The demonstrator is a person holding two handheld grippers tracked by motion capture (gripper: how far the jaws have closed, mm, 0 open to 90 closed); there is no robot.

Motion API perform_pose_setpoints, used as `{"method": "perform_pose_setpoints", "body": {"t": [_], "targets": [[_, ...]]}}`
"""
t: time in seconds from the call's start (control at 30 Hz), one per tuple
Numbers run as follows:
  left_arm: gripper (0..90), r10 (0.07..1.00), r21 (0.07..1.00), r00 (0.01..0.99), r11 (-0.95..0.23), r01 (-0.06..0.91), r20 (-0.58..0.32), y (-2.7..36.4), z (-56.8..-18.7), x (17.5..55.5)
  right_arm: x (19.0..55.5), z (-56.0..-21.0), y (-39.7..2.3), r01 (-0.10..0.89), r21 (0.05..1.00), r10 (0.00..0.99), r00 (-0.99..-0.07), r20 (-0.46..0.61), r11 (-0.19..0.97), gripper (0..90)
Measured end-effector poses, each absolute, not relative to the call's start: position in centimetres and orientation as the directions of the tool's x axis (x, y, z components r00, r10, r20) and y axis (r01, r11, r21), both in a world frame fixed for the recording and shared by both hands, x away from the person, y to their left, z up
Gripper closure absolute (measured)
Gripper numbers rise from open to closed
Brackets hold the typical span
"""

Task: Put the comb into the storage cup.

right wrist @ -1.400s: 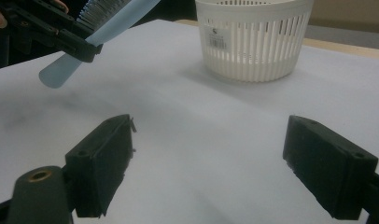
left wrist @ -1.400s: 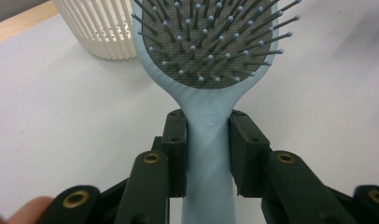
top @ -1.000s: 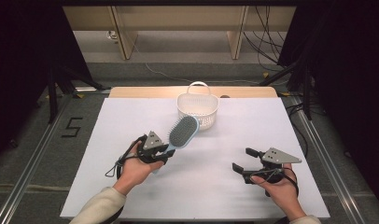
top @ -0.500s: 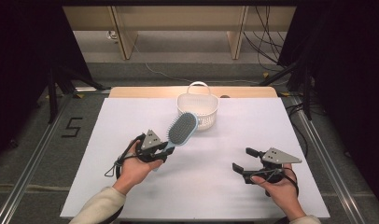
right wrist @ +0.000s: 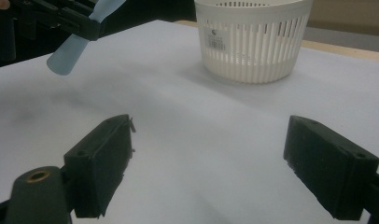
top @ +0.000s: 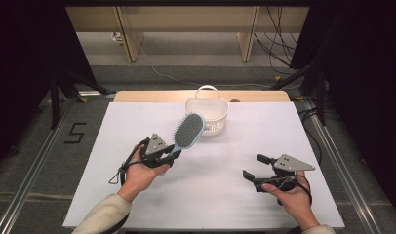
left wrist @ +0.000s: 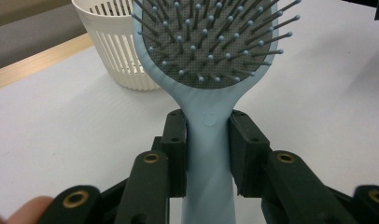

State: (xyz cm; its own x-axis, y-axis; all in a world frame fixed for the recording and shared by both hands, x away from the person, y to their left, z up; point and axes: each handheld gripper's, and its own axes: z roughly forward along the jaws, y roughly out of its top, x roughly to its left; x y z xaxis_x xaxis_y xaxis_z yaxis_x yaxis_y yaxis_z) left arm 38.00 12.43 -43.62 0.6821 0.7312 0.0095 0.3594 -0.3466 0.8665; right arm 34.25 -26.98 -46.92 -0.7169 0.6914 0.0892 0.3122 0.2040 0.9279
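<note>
hairbrush (top: 188, 130) raised slightly | left gripper (top: 169, 152) clamps handle | basket (top: 207, 115) unmoved

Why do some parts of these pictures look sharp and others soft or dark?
High view: bright white table, black surroundings. Left gripper view: hairbrush sharp, basket softer behind. Right gripper view: the near black jaws are blurred, basket clearer; a soft shadow lies under it.
</note>
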Motion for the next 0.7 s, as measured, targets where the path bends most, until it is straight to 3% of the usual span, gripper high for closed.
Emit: {"method": "perform_pose_setpoints", "body": {"t": [0.7], "targets": [[69.6, 0.738, 0.888, 0.674, -0.322, 0.327, 0.019, 12.91, -43.14, 38.51, 34.31, -46.94, -27.08, 0.312, 0.929, 0.696, -0.713, 0.089, 0.201, 16.1]]}}
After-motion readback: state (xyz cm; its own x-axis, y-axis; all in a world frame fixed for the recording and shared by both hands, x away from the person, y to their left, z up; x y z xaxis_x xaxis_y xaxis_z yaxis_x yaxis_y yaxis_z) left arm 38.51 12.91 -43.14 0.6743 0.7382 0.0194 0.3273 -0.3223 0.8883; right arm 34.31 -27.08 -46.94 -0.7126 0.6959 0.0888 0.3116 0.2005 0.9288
